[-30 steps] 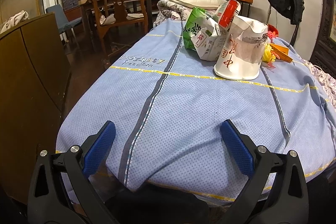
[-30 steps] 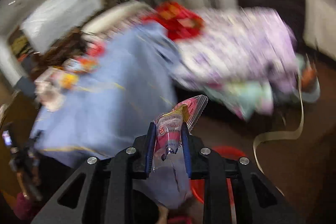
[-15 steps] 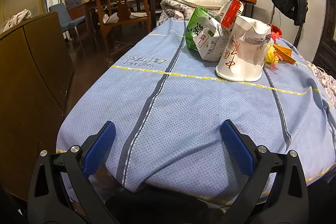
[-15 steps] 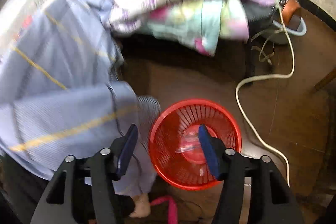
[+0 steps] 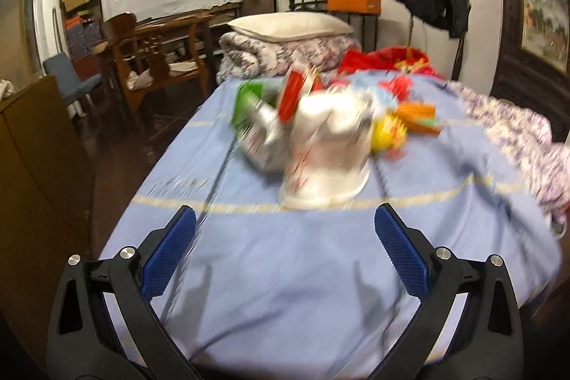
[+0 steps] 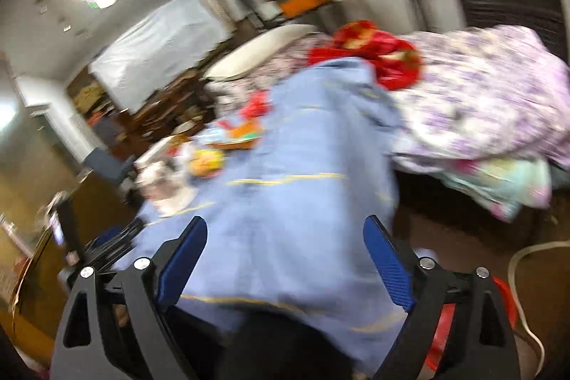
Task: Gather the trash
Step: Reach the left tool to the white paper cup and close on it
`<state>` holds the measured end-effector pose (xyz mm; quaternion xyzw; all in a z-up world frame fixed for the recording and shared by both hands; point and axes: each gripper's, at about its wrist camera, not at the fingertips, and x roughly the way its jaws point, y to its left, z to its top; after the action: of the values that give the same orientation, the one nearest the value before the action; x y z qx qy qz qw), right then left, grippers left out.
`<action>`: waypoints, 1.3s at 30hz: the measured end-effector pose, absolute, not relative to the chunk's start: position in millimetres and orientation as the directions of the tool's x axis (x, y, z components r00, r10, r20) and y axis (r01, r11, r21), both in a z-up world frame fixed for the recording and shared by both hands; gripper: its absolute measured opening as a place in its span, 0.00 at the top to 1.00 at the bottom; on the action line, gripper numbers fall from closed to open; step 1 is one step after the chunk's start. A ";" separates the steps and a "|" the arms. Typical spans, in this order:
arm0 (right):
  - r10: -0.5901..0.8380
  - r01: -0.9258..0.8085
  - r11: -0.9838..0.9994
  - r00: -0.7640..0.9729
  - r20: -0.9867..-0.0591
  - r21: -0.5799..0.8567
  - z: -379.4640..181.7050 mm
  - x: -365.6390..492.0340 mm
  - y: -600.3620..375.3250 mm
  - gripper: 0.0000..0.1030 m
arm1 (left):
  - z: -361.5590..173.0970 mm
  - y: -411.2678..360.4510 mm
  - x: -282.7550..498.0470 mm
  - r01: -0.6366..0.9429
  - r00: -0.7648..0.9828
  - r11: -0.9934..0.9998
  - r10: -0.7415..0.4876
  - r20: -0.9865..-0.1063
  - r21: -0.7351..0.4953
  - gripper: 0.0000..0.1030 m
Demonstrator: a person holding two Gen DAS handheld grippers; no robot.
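A pile of trash sits on the blue bed cover (image 5: 285, 255): a white paper cup (image 5: 331, 148), a green and white carton (image 5: 256, 127), a red-topped carton (image 5: 290, 93) and yellow and orange wrappers (image 5: 390, 130). My left gripper (image 5: 285, 250) is open and empty, a short way before the cup. My right gripper (image 6: 285, 259) is open and empty over the blue cover (image 6: 302, 184), with the trash pile (image 6: 199, 159) far to its left. A red basket (image 6: 459, 319) shows at the lower right behind the right finger. Both views are blurred.
A floral quilt (image 6: 481, 102) and red cloth (image 6: 374, 48) lie on the right of the bed. A brown cabinet (image 5: 35, 173) stands left of the bed, with wooden chairs (image 5: 153, 59) behind. A white cable (image 6: 516, 259) lies on the floor.
My right gripper opened over the red basket and let the wrapper drop, then swung up toward the bed. My left gripper moved forward and up toward the cup.
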<state>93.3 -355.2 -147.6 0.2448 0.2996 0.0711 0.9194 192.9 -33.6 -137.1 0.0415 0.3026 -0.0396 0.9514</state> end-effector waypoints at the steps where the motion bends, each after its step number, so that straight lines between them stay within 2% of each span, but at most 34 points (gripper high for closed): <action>1: 0.288 0.001 0.875 0.802 -0.523 0.483 -145.5 99.8 -346.2 0.15 | -132.3 -36.1 201.3 0.106 0.814 0.994 -0.069 -0.577 0.030 0.06; 4: 0.312 -0.047 0.895 0.776 -0.549 0.443 -143.5 114.0 -313.4 0.15 | -123.6 -52.8 222.4 0.135 0.812 0.991 -0.109 -0.574 0.002 0.06; 7: 0.296 -0.070 0.917 0.777 -0.556 0.392 -142.4 110.4 -298.1 0.15 | -125.6 -72.5 242.5 0.095 0.821 0.992 -0.030 -0.570 0.085 0.06; 9: 0.263 -0.062 0.936 0.778 -0.570 0.346 -143.2 106.4 -295.6 0.14 | -132.8 -76.4 257.8 0.071 0.809 0.992 0.001 -0.587 0.100 0.06; 13: 0.264 -0.042 0.932 0.758 -0.597 0.359 -151.8 109.3 -300.9 0.14 | -145.0 -66.7 277.1 0.029 0.782 0.998 0.013 -0.623 0.057 0.06; 16: 0.261 -0.021 0.929 0.745 -0.614 0.369 -159.3 115.5 -303.6 0.14 | -142.7 -54.3 281.5 0.040 0.788 0.999 -0.051 -0.613 -0.031 0.06; 18: 0.261 -0.011 0.927 0.738 -0.623 0.375 -164.0 119.4 -303.0 0.14 | -144.2 -48.4 284.0 0.060 0.776 0.995 -0.100 -0.623 -0.085 0.11; 19: 0.260 -0.006 0.926 0.734 -0.627 0.377 -164.9 119.9 -303.3 0.14 | -144.5 -45.1 285.3 0.083 0.768 0.989 -0.141 -0.625 -0.121 0.19; 23: 0.237 0.012 0.931 0.740 -0.629 0.365 -161.2 118.3 -302.2 0.14 | -143.0 -38.8 276.2 0.127 0.767 0.980 -0.193 -0.612 -0.150 0.37; 29: 0.211 0.010 0.942 0.761 -0.613 0.335 -146.4 110.3 -298.8 0.14 | -137.5 -23.7 243.1 0.184 0.786 0.971 -0.239 -0.570 -0.154 0.37; 36: 0.224 0.005 0.936 0.762 -0.608 0.352 -139.5 105.2 -300.2 0.14 | -145.0 2.3 203.6 0.187 0.786 0.968 -0.251 -0.565 -0.170 0.37; 37: 0.229 0.003 0.934 0.761 -0.607 0.356 -139.5 105.0 -300.5 0.14 | -146.6 4.3 199.9 0.188 0.785 0.968 -0.250 -0.567 -0.167 0.35; 39: 0.233 0.003 0.932 0.759 -0.608 0.362 -140.0 104.8 -300.6 0.14 | -149.5 6.1 197.5 0.178 0.778 0.971 -0.240 -0.581 -0.163 0.25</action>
<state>104.8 -300.6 -140.0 0.1730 0.3413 0.0626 0.9218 197.4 6.1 -149.5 -0.0496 0.3145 -0.1108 0.9415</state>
